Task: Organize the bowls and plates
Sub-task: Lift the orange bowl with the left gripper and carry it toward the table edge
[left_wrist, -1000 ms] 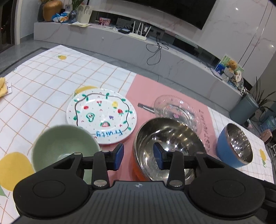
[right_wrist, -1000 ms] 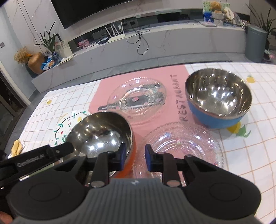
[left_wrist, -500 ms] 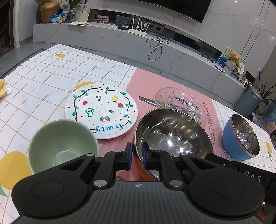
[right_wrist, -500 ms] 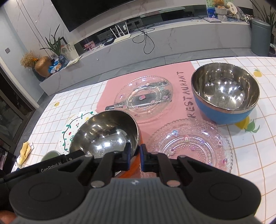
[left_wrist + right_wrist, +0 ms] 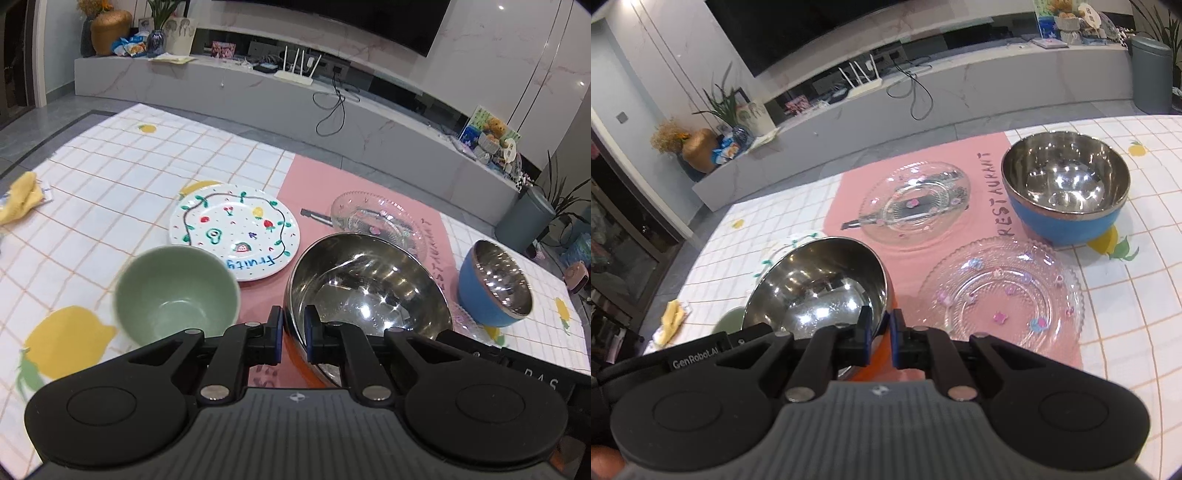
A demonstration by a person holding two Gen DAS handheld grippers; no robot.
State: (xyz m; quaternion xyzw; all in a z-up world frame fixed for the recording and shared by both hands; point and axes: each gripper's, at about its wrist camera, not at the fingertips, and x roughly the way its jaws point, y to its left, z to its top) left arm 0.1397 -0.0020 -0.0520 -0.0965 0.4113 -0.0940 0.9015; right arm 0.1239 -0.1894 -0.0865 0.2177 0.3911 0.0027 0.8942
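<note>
Both your left tongs and right tongs pinch the near rim of the orange steel bowl, one on each side. Green bowl sits at its 9 o'clock, fruit plate at 11, on the counter.

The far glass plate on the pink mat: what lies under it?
A dark, flat utensil lies under the far glass plate. Its handle end sticks out past the rim; the rest shows only blurred through the glass, so its type is unclear.
</note>
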